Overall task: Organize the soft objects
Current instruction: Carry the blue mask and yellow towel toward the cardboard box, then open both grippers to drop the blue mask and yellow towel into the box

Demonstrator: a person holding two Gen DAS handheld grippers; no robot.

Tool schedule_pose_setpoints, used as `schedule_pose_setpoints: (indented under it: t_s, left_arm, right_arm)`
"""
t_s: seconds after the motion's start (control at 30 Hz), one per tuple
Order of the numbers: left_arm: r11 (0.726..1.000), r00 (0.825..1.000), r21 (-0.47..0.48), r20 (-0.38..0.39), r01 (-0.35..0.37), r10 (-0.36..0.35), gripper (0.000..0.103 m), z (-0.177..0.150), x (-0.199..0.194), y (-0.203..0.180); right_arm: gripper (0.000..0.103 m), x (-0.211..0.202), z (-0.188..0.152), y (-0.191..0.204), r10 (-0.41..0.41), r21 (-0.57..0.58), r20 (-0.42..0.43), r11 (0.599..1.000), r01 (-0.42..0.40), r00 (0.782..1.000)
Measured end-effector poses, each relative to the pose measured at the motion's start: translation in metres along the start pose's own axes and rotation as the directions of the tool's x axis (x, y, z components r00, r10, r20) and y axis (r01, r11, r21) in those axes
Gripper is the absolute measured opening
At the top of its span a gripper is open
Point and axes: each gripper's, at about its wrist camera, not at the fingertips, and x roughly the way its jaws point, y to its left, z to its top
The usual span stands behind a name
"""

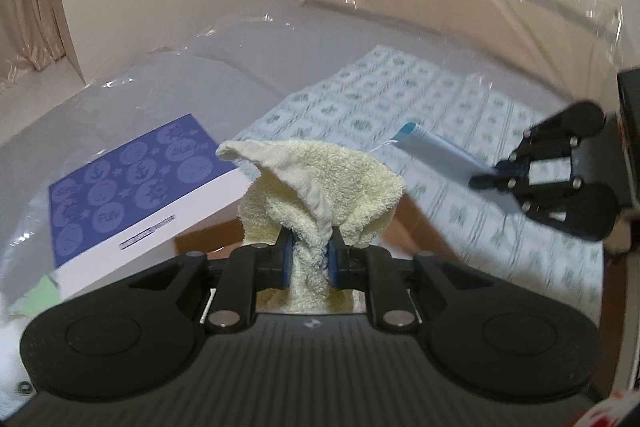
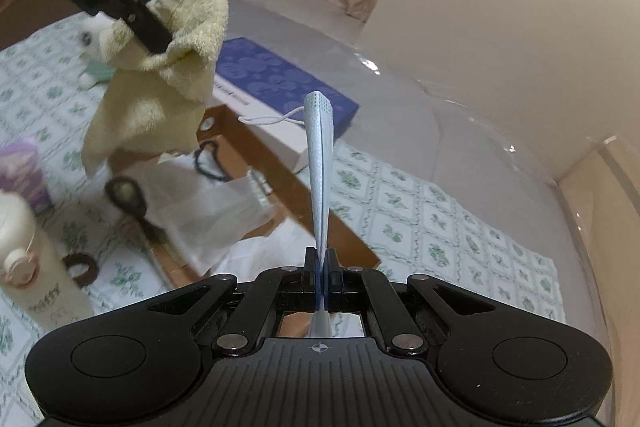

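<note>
Nearest the left wrist camera, the left gripper [image 1: 310,259] is clamped on a pale yellow towel [image 1: 320,187], its blue pads pinching a bunched fold while the rest of the cloth puffs up above the fingers. To the left of the towel lies a flat box with a purple patterned lid [image 1: 136,179], resting on clear plastic sheeting [image 1: 180,75]. To the right, a floral tablecloth [image 1: 460,115] covers the table, and over it the right gripper [image 1: 500,183] comes in from the edge of the frame, closed on a light blue face mask [image 1: 440,151] that sticks out edge-on from its fingers.

From the right wrist camera, at far left stand a white bottle [image 2: 36,267] and, behind it, a purple container [image 2: 24,167], too blurred to identify further. A brown hair tie [image 2: 82,269] lies just beside the bottle. Above, the left gripper [image 2: 154,39] holds the towel [image 2: 160,87] in the air, hanging over a strip of bare brown tabletop [image 2: 280,195]. Partly hidden behind the towel is what may be a small white plush toy [image 2: 92,35]. Below the towel lie a dark round hand mirror [image 2: 128,195], a black hair tie [image 2: 208,163] and a translucent bag [image 2: 216,211]. In the middle, the right gripper [image 2: 321,267] has its fingers pressed together on the mask [image 2: 320,163], which stands upright, its white ear loop [image 2: 272,119] trailing left in front of the purple box [image 2: 280,83].
</note>
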Motion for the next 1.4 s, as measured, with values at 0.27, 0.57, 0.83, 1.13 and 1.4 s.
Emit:
schedule_pose_setpoints:
  t_s: [0.27,0.57,0.83,1.13,1.4]
  left_arm:
    - [0.998,0.999,-0.066,-0.039,0.007,-0.01,0.015,-0.012,0.06,0.007]
    - [0.982,0.972,0.096,-0.156,-0.165,0.179,0.015,-0.048,0.111,0.018]
    - [0.968,0.949,0.163,-0.222,-0.191,0.225,0.015,-0.075,0.151,0.025]
    - [0.976,0.949,0.162,-0.253,-0.148,0.186,0.015,-0.089,0.181,0.027]
    - [0.985,0.962,0.12,-0.227,-0.128,0.152,0.021,-0.092,0.182,0.033]
  right_arm:
    - [0.002,0.011,0.0,-0.01,-0.001,0.039,0.006,0.999,0.001,1.0]
    - [0.001,0.041,-0.005,-0.013,0.028,0.091,-0.012,0.995,-0.027,1.0]
    - [0.001,0.076,0.005,-0.015,0.111,0.194,-0.017,0.975,-0.106,0.994]
    - [0.001,0.114,0.006,-0.006,0.199,0.249,-0.039,0.951,-0.183,0.979]
    - [0.001,0.147,0.001,-0.008,0.304,0.373,-0.075,0.892,-0.256,0.95]
